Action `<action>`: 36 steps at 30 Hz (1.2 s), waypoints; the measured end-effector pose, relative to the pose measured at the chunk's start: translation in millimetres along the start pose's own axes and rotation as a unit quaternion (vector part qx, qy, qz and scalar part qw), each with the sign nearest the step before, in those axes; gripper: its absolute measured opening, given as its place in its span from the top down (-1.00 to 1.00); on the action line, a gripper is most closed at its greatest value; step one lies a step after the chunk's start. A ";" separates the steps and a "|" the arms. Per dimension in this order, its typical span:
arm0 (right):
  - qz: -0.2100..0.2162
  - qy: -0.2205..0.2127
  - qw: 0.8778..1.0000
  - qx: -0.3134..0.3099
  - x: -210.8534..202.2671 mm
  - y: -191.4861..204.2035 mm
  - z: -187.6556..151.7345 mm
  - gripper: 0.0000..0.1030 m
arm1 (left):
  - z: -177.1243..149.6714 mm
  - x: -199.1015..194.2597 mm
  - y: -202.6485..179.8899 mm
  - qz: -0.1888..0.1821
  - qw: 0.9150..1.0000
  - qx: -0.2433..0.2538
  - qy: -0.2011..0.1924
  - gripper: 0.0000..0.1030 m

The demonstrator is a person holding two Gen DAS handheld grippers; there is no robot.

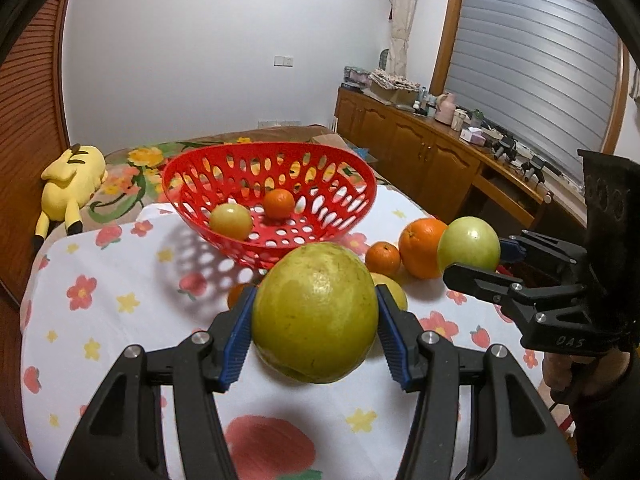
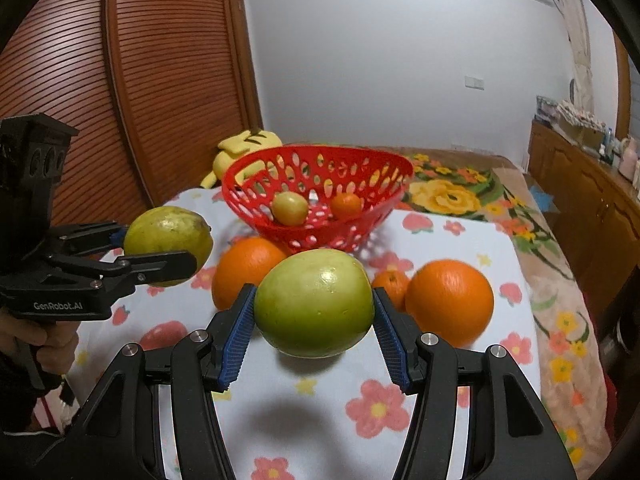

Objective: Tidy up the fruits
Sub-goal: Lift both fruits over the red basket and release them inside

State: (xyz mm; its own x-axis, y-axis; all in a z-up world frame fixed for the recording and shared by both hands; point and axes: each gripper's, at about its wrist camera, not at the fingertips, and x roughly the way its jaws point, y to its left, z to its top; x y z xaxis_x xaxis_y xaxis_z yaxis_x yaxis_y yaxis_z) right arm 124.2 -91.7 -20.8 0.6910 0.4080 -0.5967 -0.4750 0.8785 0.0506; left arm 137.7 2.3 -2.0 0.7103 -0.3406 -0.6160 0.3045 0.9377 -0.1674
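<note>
My left gripper (image 1: 315, 312) is shut on a large yellow-green pomelo-like fruit (image 1: 315, 314), held above the flowered tablecloth; it also shows in the right wrist view (image 2: 168, 246). My right gripper (image 2: 314, 308) is shut on a green apple (image 2: 315, 302), also lifted; it shows in the left wrist view (image 1: 469, 248). A red perforated basket (image 1: 224, 162) stands behind, holding a small yellow-green fruit (image 1: 231, 221) and a small orange (image 1: 279, 203). On the cloth lie two big oranges (image 2: 450, 304) (image 2: 246, 268) and a small tangerine (image 2: 390, 282).
A yellow plush toy (image 1: 72, 184) lies at the far left beyond the cloth. A wooden sideboard (image 1: 424, 152) with clutter runs along the right. A slatted wooden door (image 2: 160, 80) stands at the left. A yellow fruit (image 1: 394, 290) is partly hidden behind the pomelo.
</note>
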 end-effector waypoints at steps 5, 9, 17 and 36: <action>0.000 -0.006 1.000 -0.011 1.1 0.9 14.7 -0.13 | 7.5 0.6 4.3 0.004 1.000 0.001 -0.005 -0.08; -0.001 -0.012 1.000 -0.016 3.7 -0.3 28.8 -0.13 | 16.0 5.7 9.7 0.007 1.000 0.003 -0.008 -0.08; -0.001 -0.015 0.999 -0.030 14.3 2.3 50.7 -0.13 | 28.0 17.0 20.5 0.013 1.000 -0.001 -0.008 -0.08; 0.003 0.031 0.997 -0.066 80.9 -23.3 78.8 -0.13 | 53.1 64.9 51.6 0.028 0.999 -0.004 0.017 -0.08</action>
State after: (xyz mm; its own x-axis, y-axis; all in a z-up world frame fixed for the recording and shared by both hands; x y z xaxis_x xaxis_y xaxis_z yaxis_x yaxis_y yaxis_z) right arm 234.1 -59.6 -7.2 0.6550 0.3938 -0.6449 -0.5491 0.8343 -0.0482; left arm 233.3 25.0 -9.7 0.7043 -0.2844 -0.6504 0.2588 0.9561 -0.1378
